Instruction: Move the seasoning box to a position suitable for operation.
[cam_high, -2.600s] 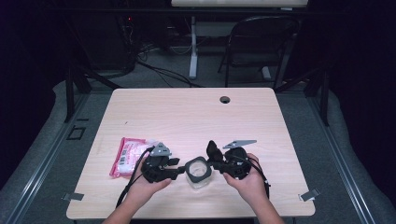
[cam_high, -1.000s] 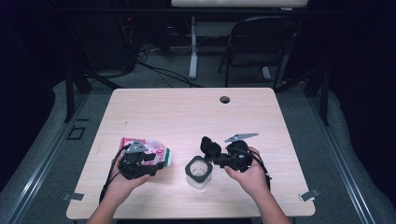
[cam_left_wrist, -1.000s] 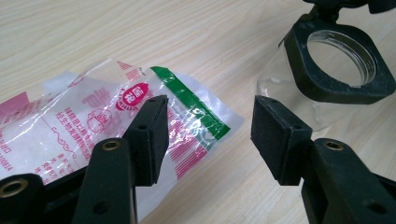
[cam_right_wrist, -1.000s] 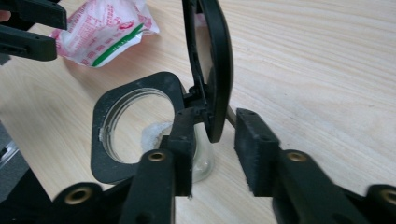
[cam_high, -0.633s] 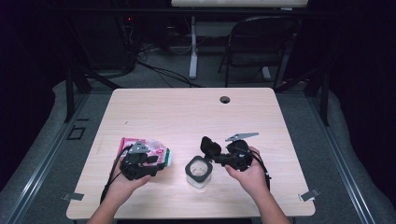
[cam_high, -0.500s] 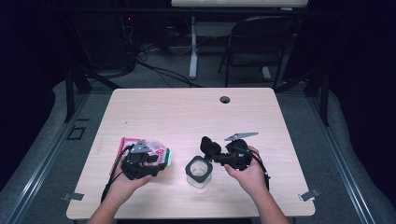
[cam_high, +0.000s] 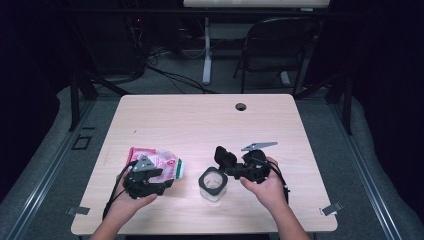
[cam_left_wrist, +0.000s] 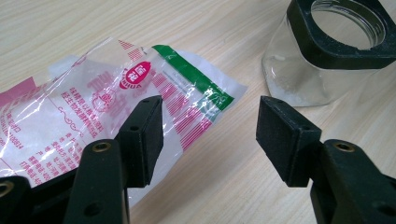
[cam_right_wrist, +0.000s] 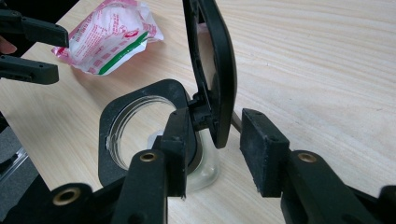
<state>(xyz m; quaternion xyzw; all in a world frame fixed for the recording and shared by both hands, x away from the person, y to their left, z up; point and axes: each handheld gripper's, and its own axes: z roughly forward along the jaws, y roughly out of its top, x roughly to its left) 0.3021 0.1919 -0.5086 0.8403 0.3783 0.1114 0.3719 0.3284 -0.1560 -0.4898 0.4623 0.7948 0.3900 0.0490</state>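
A pink, white and green plastic bag (cam_high: 159, 162) of white grains lies at the table's front left. My left gripper (cam_high: 159, 181) is open at its near end; in the left gripper view the left jaw hangs over the bag (cam_left_wrist: 88, 107) and the right jaw over bare wood, gripper (cam_left_wrist: 210, 135). A clear glass jar (cam_high: 212, 186) with a black square collar stands at front centre, its hinged black lid (cam_high: 225, 157) flipped upright. My right gripper (cam_right_wrist: 215, 144) is open, its jaws on either side of the lid's (cam_right_wrist: 212, 70) hinge end above the jar (cam_right_wrist: 140, 135).
The wooden table (cam_high: 210, 120) has a round cable hole (cam_high: 241, 106) near its far edge. A black chair (cam_high: 275, 45) and a desk leg stand beyond it. My left gripper's jaws (cam_right_wrist: 28, 46) show at the top left of the right gripper view.
My left gripper has left the jar and moved left to the bag, where it has stayed for the last second. My right gripper has kept its place at the jar's lid.
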